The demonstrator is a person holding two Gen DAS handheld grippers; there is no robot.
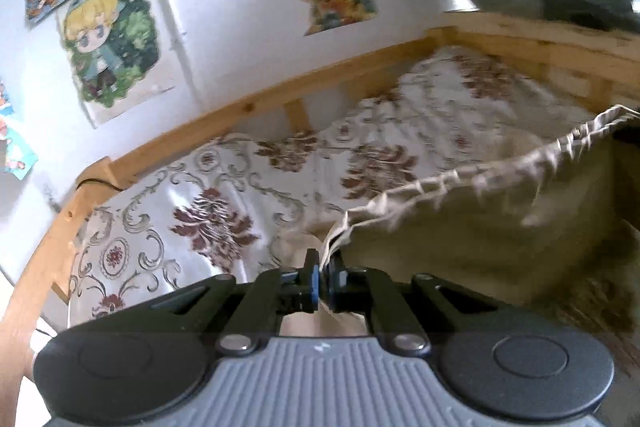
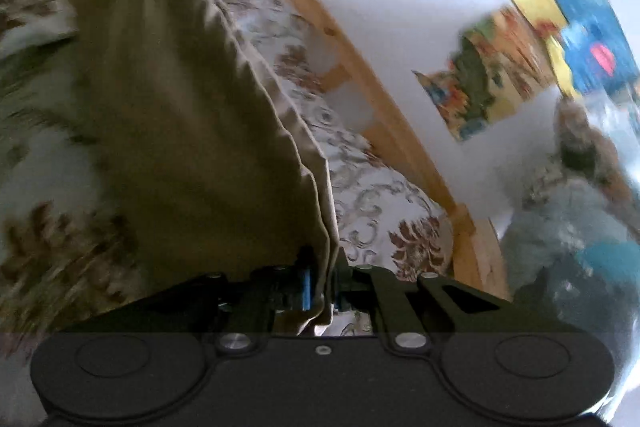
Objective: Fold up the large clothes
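Both grippers, left gripper (image 1: 321, 277) & right gripper (image 2: 322, 283), jaws clamped on khaki garment (image 1: 480, 227) gathered hem; soft, light, floppy; hold corners, above bed (image 1: 240, 195).

a: where does the left wrist view sit?
b: just behind the left claw (image 1: 323, 281), tilted down across the bed (image 1: 224, 195) toward the postered wall (image 1: 224, 7) at 12 o'clock.
a: and the right?
b: behind the right claw (image 2: 322, 283), rolled, very near the khaki garment (image 2: 180, 131); the wooden rail (image 2: 360, 67) runs toward 11 o'clock.
a: shared?
b: bed, rail, wall, garment.
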